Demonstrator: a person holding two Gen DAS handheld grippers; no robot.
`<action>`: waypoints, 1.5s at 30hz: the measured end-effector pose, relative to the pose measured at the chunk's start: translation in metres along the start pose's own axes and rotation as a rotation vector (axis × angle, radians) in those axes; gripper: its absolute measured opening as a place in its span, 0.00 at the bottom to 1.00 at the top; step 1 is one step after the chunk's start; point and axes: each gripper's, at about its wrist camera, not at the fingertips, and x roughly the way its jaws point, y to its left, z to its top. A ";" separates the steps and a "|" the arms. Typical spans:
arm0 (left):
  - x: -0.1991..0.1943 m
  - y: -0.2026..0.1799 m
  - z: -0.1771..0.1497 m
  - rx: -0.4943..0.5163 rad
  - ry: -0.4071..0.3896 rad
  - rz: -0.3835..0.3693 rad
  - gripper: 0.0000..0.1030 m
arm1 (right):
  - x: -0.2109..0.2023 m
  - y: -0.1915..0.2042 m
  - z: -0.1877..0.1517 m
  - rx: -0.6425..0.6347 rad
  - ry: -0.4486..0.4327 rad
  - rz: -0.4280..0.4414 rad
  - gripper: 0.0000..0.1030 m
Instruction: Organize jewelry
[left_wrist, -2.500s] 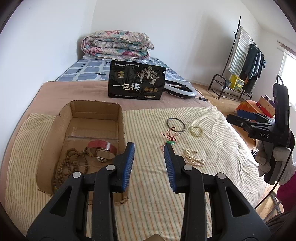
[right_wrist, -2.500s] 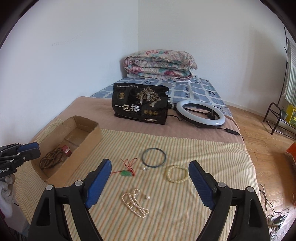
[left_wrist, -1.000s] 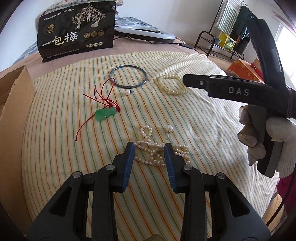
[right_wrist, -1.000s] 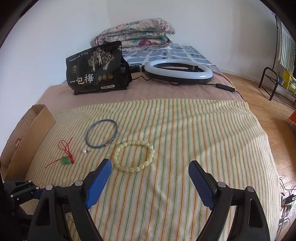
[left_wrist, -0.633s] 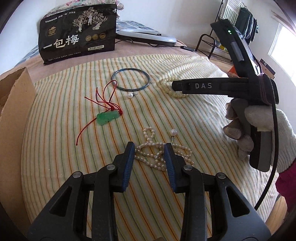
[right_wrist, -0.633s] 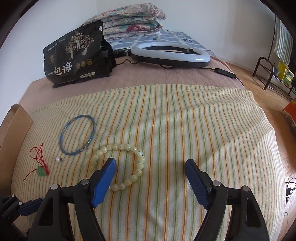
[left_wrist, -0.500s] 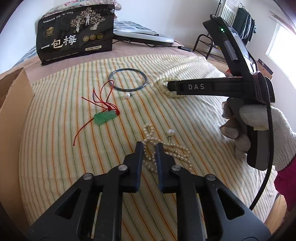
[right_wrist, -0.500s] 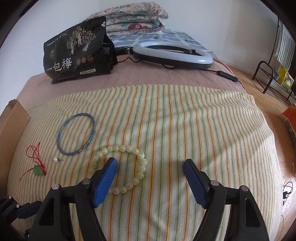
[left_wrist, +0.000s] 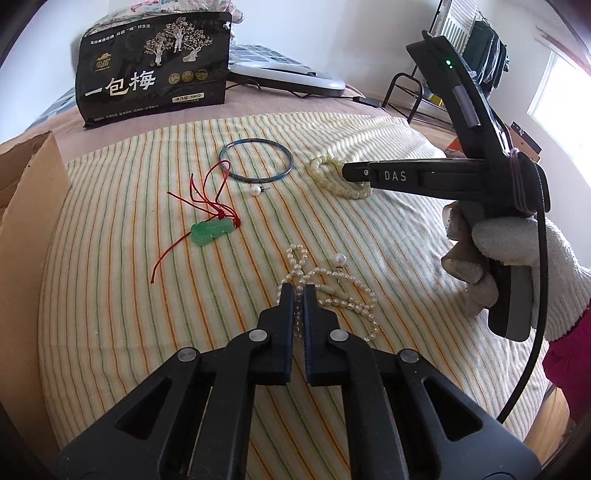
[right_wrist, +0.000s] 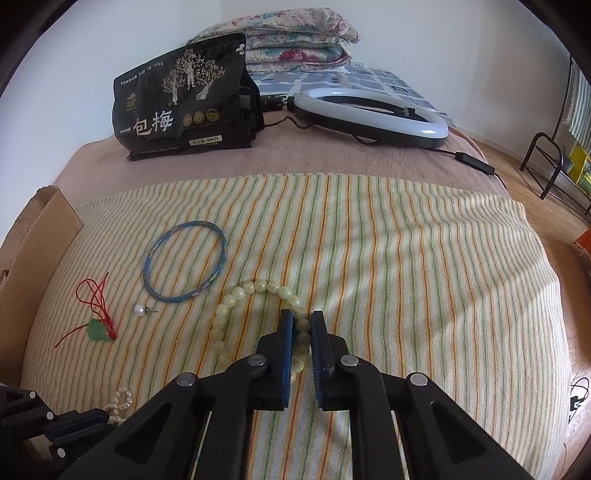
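Both grippers clamped on beads atop the striped cloth (right_wrist: 406, 258).

The left gripper (left_wrist: 299, 291) has its jaws nearly together, pinching strands of the pearl necklace (left_wrist: 332, 291), which lies in a loose tangle on the cloth. The right gripper (right_wrist: 301, 321) is likewise pressed in on the near-right arc of the pale bead bracelet (right_wrist: 236, 295) (a bead sits squeezed between its blue pads); the rest of the bracelet lies flat on the cloth. Left of the bracelet, just beside it, lies the blue bangle (right_wrist: 184, 267), with a pearl earring (right_wrist: 139, 310) at its near edge. Further left is the green pendant (right_wrist: 96, 330) on its red cord, and beyond that, at the cloth's left edge, the cardboard box (right_wrist: 33, 251).
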 end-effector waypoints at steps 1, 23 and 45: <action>0.000 0.000 0.000 0.003 0.003 -0.007 0.02 | 0.000 -0.001 -0.001 0.001 0.000 0.002 0.06; -0.011 -0.023 -0.011 0.186 0.034 0.107 0.69 | -0.001 -0.004 -0.001 0.017 -0.001 0.031 0.07; 0.004 -0.016 0.002 0.128 0.006 0.042 0.05 | -0.004 -0.001 -0.001 -0.001 -0.003 0.040 0.06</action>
